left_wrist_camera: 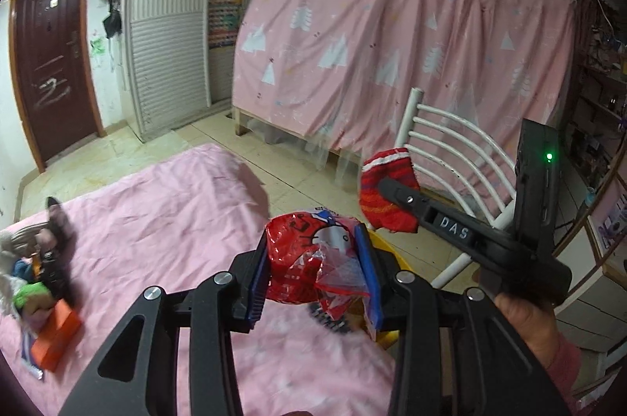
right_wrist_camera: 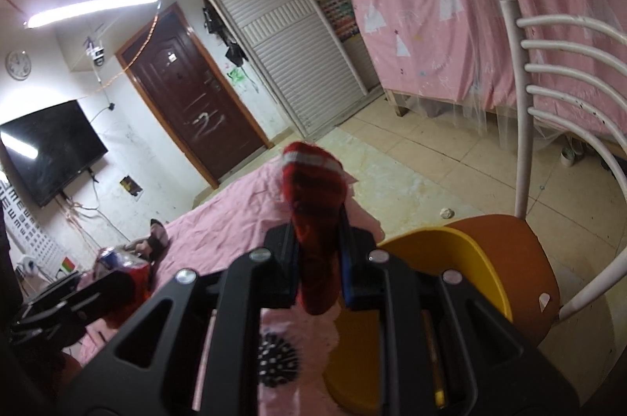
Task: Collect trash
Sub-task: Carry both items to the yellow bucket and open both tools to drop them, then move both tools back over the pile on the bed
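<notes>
We had left gripper clamped on crinkled red snack wrapper, right gripper pinching red knit sock; both carried above yellow bin, probably for dropping.

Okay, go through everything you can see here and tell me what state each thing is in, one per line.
left gripper: shut on the red snack wrapper
right gripper: shut on the red sock
yellow bin: open, on the chair seat
brown door: closed
wardrobe shutter: closed
TV: off
ceiling light: on
</notes>
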`<state>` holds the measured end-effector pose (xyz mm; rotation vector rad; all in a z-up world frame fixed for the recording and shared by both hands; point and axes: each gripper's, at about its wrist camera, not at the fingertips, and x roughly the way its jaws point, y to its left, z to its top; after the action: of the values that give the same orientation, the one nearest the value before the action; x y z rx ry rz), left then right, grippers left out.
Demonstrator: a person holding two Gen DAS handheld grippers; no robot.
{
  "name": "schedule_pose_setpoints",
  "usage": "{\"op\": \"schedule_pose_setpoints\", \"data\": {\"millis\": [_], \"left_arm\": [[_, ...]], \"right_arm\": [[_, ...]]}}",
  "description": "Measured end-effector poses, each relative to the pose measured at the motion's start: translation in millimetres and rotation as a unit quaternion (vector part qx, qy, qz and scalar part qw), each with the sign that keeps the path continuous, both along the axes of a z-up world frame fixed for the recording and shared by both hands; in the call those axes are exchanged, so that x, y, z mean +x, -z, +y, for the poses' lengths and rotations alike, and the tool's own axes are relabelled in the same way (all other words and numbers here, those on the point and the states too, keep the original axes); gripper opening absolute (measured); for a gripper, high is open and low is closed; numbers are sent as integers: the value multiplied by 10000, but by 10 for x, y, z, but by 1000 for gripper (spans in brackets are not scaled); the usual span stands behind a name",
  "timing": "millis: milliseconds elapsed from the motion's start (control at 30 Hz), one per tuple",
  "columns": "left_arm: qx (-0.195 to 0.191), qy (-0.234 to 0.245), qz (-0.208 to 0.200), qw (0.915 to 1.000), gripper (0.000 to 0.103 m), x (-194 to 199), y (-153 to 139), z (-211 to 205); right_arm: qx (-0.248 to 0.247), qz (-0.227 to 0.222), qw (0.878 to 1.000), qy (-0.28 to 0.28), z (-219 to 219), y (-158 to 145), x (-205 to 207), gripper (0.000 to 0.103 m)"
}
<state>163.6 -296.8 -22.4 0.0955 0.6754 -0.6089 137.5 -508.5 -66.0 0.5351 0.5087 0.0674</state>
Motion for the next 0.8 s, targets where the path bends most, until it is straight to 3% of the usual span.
{"op": "schedule_pose_setpoints", "data": {"millis": [100,167,400,500,533,600,800], "left_arm": [[63,108,122,9998,30,77,57,-195],[118,175,185,9996,30,113,105,-295],[126,260,375,9989,33,238,208,-502],[75,324,441,9985,49,294,217,-556],[56,326,454,9984,59,306,214,-569],[58,309,446,9985,67,323,216,-586],[181,312,407,9985,67,278,228,-558]], "right_arm": [[87,19,9999,68,-58,15,-10,21],[131,5,9998,130,-94,13,-25,32],[291,-99,9988,373,-272,-9,-86,37],[354,-146,9982,460,-344,-16,-125,37],[357,-155,9981,473,-352,-26,-125,37],[370,-178,9979,506,-374,-36,-139,40],[338,-199,9980,489,-368,-59,-132,45]]}}
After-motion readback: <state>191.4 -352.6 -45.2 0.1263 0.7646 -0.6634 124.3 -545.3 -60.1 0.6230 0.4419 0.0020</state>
